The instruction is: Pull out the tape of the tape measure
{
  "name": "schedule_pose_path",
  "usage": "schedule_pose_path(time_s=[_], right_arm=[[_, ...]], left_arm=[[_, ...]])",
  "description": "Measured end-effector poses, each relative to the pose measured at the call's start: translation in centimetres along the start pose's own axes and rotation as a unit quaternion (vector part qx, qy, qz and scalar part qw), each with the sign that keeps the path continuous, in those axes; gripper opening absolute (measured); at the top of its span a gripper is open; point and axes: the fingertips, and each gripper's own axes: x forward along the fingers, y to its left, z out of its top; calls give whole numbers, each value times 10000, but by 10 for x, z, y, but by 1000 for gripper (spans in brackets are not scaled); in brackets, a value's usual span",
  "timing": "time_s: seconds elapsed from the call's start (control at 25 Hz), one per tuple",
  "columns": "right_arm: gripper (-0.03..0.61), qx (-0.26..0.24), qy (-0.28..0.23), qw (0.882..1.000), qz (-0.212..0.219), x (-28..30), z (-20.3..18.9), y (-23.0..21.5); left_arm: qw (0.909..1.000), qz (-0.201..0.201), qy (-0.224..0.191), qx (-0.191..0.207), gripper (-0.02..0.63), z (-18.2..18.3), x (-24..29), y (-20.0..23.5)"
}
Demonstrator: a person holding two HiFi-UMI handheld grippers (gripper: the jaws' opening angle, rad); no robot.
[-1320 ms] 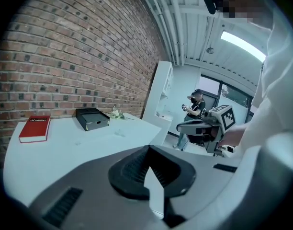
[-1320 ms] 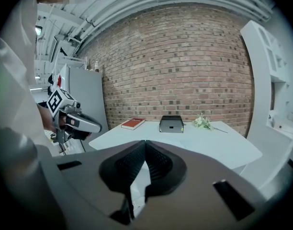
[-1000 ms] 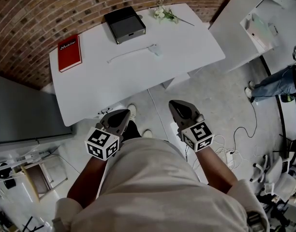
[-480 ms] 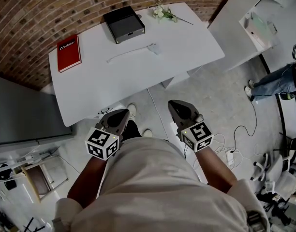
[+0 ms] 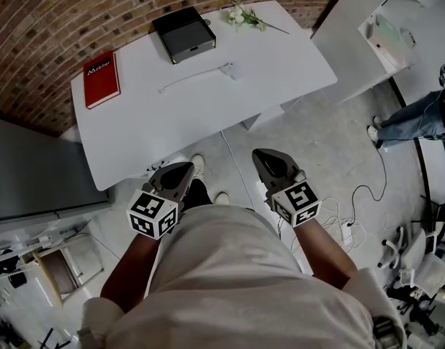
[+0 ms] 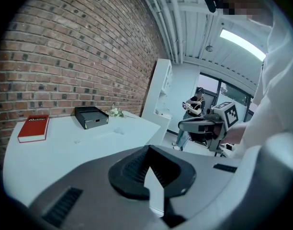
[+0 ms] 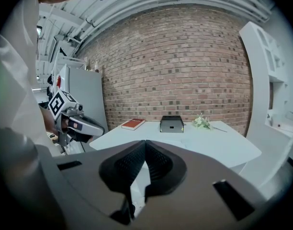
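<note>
1. From my left gripper (image 5: 185,170) and right gripper (image 5: 264,156), a white table (image 5: 281,78) stands ahead. At its far side are a red book (image 5: 102,78) ahead-left of the left jaws, a black box (image 5: 182,33) straight ahead, and flowers (image 5: 244,19) ahead of the right jaws, against a brick wall (image 5: 62,13).
2. Only the table's near edge and white top lie between my jaws and the tape measure (image 5: 230,70).
3. It sits well ahead, its body between the two grippers' lines. Its tape (image 5: 193,80) runs crosswise to my jaws and ends ahead of the left pair.
4. It looks small and pale, the tape thin and slightly bowed. I cannot read any markings.
5. Both pairs of jaws are closed, pads together, empty.
</note>
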Motion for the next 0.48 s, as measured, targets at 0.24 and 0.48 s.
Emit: schedule_pose_path(time_s=[0.24,0.48], right_arm=[[3,-2,-6,10000,13,3,3,-2],[3,-24,20,10000,11,8,1,-9]], left_arm=[[10000,11,18,6,-5,4,1,4],[10000,20,63,2,-5,4,6,10]])
